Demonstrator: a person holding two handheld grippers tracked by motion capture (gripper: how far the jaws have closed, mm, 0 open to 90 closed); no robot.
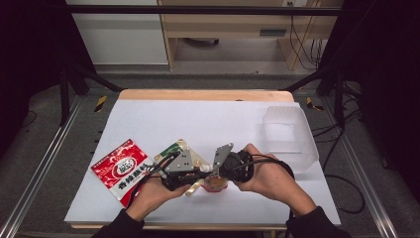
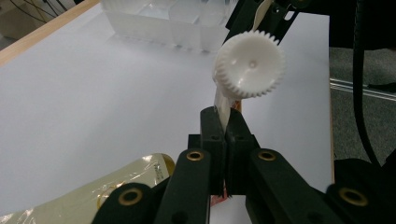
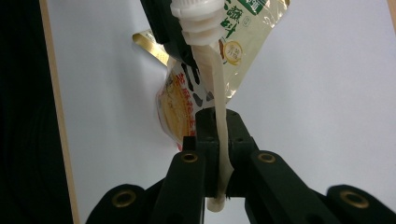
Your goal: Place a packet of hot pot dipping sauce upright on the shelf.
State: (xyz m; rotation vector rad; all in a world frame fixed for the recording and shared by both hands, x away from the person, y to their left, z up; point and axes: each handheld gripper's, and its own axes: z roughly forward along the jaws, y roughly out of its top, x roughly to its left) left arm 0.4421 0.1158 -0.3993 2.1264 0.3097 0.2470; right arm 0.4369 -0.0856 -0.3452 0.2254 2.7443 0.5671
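Note:
A spout pouch with a white ribbed cap hangs between my two grippers near the table's front middle. My left gripper is shut on a thin white edge of the pouch just below the cap. My right gripper faces it and is shut on the same white edge under the threaded spout. In the high view the left gripper and the right gripper meet tip to tip over the pouch. The pouch's printed cream and orange body hangs behind the jaws.
A red snack packet lies at the front left. A cream and green pouch lies flat under the left gripper. A clear plastic bin stands at the right on the white table sheet.

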